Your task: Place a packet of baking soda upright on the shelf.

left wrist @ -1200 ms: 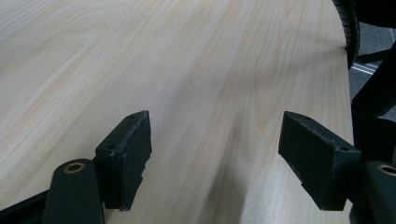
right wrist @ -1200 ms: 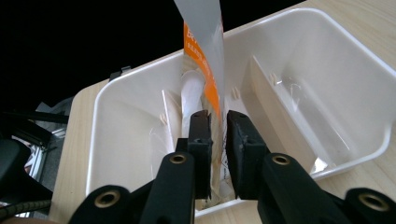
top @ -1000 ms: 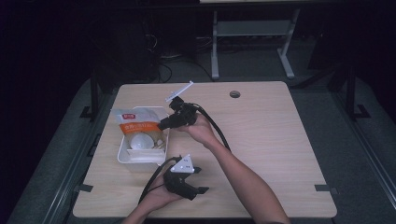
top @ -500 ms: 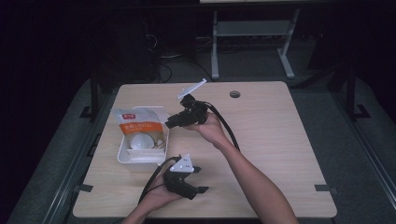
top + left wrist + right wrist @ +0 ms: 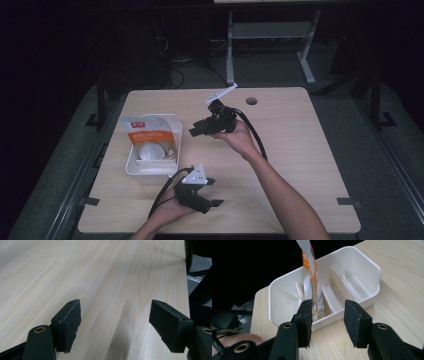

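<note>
On the left half of the light wooden surface [image 5: 300, 150] sits a white plastic bin [image 5: 131, 167], rectangular with rounded corners and split inside by thin white dividers. An orange-and-white packet [image 5: 147, 136] stands in the bin's far part, leaning against the far wall, and a pale round object [image 5: 149, 152], too blurred to name, lies against it toward the near side. From the right gripper view the packet [image 5: 310, 270] rises upright out of one of the middle compartments, its top passing beyond the upper edge of the view, while the compartments on the right of that view hold nothing. Just right of the bin and toward the far side, the right gripper [image 5: 196, 131] is held above the surface in the person's right hand [image 5: 235, 135], its jaws spread apart and pointed left at the bin with nothing between them; its black cable trails back along the forearm. Near the front edge of the surface, the left gripper [image 5: 215, 202] lies low in the person's left hand [image 5: 172, 212], a grey three-cornered plate on top, pointing right. In its own view the jaws stand wide apart over bare wood, holding nothing. The two grippers are well apart from each other.
</note>
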Motion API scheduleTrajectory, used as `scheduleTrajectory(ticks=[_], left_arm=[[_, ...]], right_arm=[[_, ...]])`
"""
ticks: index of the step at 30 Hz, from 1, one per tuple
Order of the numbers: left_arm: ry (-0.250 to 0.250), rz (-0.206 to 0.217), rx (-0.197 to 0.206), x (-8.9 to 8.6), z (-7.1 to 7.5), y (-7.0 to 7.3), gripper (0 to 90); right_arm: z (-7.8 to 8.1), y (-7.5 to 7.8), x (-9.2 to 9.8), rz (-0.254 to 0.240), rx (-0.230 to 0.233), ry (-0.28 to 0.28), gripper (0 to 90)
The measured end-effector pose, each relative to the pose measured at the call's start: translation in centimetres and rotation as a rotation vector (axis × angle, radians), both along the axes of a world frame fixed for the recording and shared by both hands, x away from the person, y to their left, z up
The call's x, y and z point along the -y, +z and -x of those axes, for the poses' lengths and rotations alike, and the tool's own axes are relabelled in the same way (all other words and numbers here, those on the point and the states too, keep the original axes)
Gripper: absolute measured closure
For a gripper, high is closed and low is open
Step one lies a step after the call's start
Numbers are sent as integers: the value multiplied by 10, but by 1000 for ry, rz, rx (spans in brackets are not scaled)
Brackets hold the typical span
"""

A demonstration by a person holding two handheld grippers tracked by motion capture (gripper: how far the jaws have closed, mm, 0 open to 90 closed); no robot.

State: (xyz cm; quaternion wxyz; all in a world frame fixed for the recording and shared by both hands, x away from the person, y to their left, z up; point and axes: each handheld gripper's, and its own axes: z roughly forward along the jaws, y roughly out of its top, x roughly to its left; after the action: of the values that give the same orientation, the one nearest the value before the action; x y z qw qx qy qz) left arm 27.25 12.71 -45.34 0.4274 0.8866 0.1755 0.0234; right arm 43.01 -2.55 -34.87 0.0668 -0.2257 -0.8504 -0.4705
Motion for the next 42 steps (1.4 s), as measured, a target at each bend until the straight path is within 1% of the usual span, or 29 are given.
scheduleTrajectory(ticks=[6,11,19,23,29,34,35,42], left_arm=[[0,2,0,0,0,0,252],[2,2,0,0,-1,0,253],[2,2,1,-1,-1,0,252],[4,4,3,-1,-1,0,253],[6,6,3,-1,-1,0,252],[10,6,-3,-1,-1,1,252],[11,8,-3,-1,-1,1,252],[12,8,0,-1,-1,1,249]], right_arm=[[1,2,16,-10,-6,-26,535],[3,3,26,-8,2,-42,512],[7,4,43,-6,-2,-65,479],[9,3,51,4,-9,-76,465],[13,2,65,0,-1,-92,458],[16,0,76,-1,-8,-108,446],[16,-1,78,-1,-15,-113,441],[20,-3,91,-2,-17,-131,428]])
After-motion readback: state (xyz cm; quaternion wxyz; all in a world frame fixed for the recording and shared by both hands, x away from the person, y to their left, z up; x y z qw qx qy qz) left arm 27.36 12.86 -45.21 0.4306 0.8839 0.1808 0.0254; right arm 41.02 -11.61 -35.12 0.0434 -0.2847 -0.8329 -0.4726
